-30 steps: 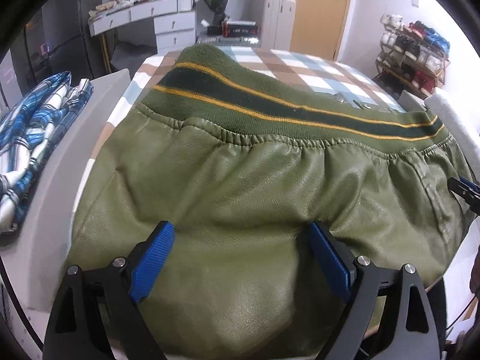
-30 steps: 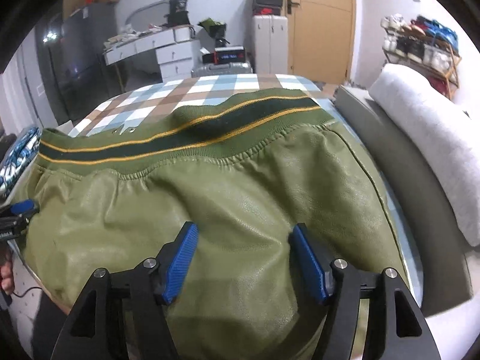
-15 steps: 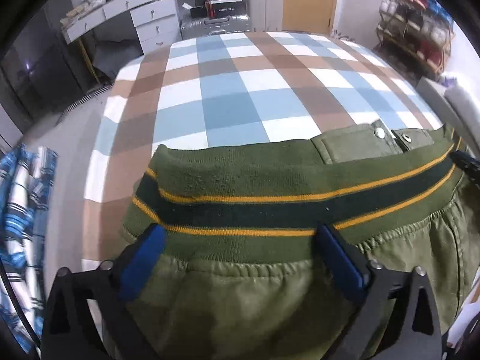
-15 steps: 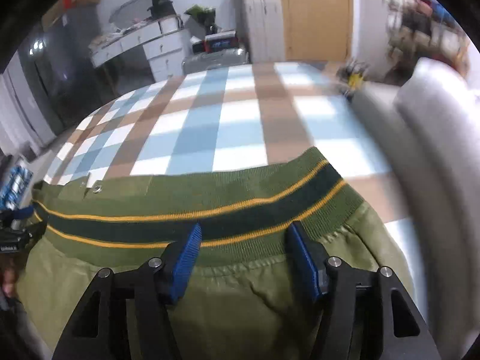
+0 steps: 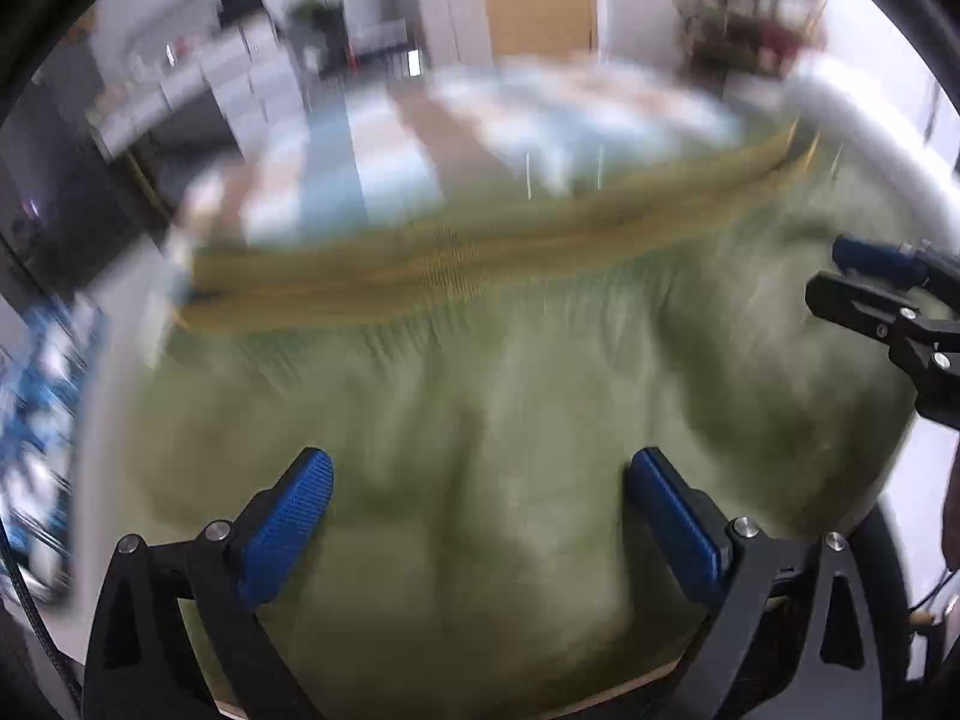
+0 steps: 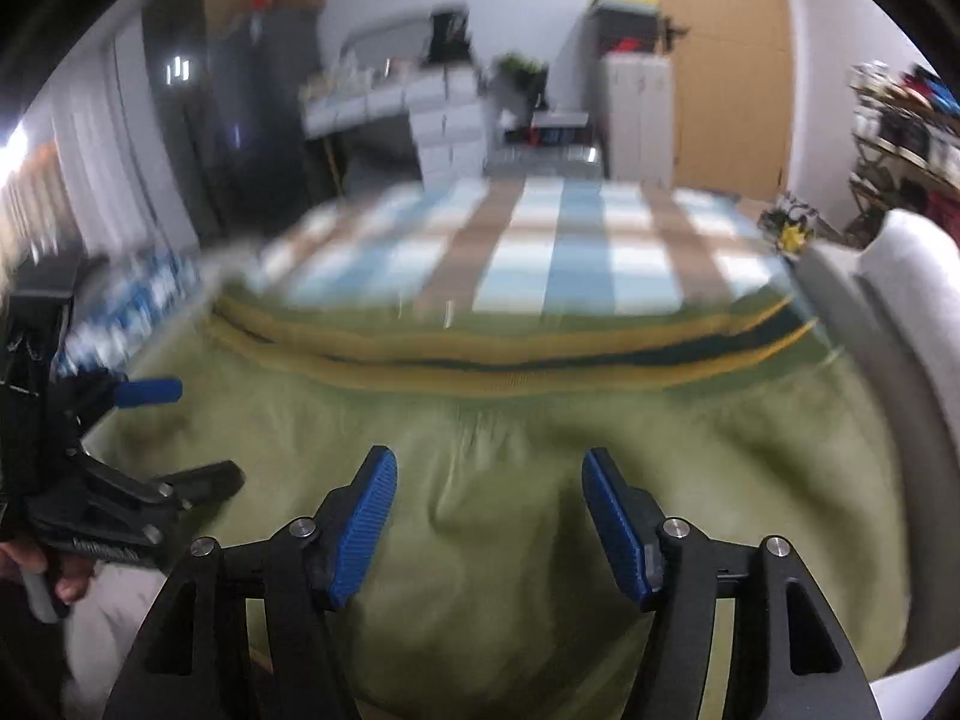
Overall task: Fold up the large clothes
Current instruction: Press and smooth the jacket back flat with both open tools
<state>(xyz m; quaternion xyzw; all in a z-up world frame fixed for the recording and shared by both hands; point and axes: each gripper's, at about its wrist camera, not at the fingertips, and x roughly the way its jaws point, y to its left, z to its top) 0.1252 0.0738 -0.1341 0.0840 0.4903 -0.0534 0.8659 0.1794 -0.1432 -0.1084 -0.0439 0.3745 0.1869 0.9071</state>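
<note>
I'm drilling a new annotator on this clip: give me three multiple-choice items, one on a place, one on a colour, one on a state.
1. Where does the jacket lie?
A. on the checked bed cover
B. on a chair
C. on the floor

2. What colour are the thin stripes on its ribbed hem?
A. red
B. yellow
C. white

3. How does the left gripper stand?
A. shut on the hem
B. shut on nothing
C. open over the jacket

Answers: 1 A, the cover shows beyond the hem; 2 B, yellow lines border the dark band; 3 C, both blue pads stand far apart.
</note>
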